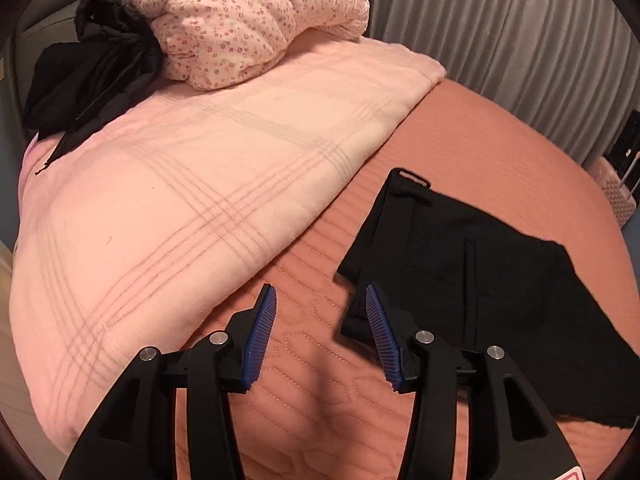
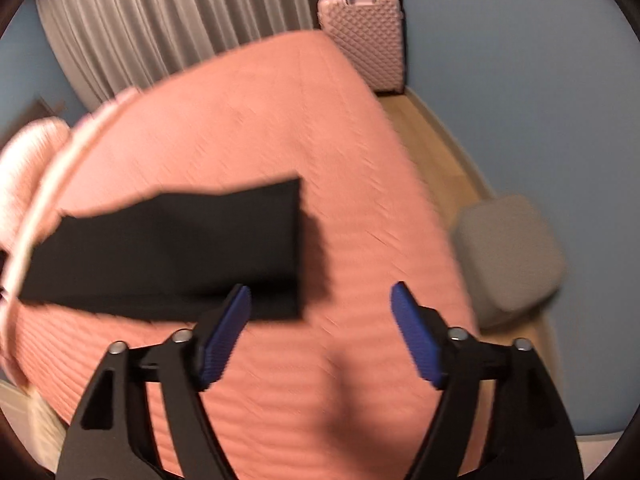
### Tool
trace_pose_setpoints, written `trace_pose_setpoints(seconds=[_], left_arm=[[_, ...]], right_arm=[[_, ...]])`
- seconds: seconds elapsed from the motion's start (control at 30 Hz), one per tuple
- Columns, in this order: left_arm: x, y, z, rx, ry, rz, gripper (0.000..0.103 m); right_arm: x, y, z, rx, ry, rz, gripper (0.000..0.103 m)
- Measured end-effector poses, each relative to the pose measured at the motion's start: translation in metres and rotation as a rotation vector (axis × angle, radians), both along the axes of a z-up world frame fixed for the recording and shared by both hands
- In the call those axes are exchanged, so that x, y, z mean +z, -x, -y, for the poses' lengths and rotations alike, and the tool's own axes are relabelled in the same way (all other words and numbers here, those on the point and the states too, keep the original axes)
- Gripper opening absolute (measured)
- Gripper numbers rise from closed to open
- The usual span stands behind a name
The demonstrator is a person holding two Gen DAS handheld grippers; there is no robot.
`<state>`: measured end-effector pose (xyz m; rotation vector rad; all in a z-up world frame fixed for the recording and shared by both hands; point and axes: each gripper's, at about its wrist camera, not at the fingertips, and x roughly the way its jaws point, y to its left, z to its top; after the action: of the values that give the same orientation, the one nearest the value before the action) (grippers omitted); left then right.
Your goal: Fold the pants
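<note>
Salmon bedspread (image 1: 312, 400) — both grippers' fingers (image 1: 260, 332) spread, empty, beside black pants (image 1: 480, 260).

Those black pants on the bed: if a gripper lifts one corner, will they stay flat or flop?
The pants would probably flop: they lie limp and flat against the bedspread, with soft, uneven edges. They look thin, so likely light. The quilted cover may grip them a little when dragged.

**Bedroom, pink bed, blue walls**

Bed (image 2: 248, 120) with salmon quilted cover fills both views. Pale pink checked duvet (image 1: 160, 200) folded at one side, floral pillow (image 1: 248, 16) on top, black jacket (image 1: 92, 68) beside it. Grey pleated curtain (image 2: 180, 16) behind. Blue wall (image 2: 520, 80), wood floor (image 2: 436, 140). Pink hard suitcase (image 2: 362, 40) in corner. Grey padded stool (image 2: 508, 256) beside bed. Warm, dim light.
</note>
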<state>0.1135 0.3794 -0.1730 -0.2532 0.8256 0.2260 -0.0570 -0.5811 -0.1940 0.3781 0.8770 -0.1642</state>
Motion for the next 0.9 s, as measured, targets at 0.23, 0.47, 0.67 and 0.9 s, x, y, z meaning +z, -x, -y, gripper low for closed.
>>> trace_pose_setpoints(seconds=[0.23, 0.47, 0.67, 0.9], left_arm=[[0.035, 0.020, 0.135, -0.174, -0.089, 0.083, 0.058], [0.025, 0.034, 0.241, -0.352, 0.079, 0.073, 0.058], [0.008, 0.029, 0.287, -0.441, 0.031, -0.010, 0.058], [-0.016, 0.038, 0.247, -0.328, 0.060, -0.081, 0.058]], right_arm=[[-0.048, -0.090, -0.002, 0.024, -0.134, -0.191, 0.019], [0.066, -0.065, -0.067, 0.210, 0.110, 0.132, 0.005], [-0.056, -0.053, -0.012, 0.004, 0.168, -0.331, 0.010], [0.017, -0.031, -0.077, -0.004, 0.113, -0.073, 0.011]])
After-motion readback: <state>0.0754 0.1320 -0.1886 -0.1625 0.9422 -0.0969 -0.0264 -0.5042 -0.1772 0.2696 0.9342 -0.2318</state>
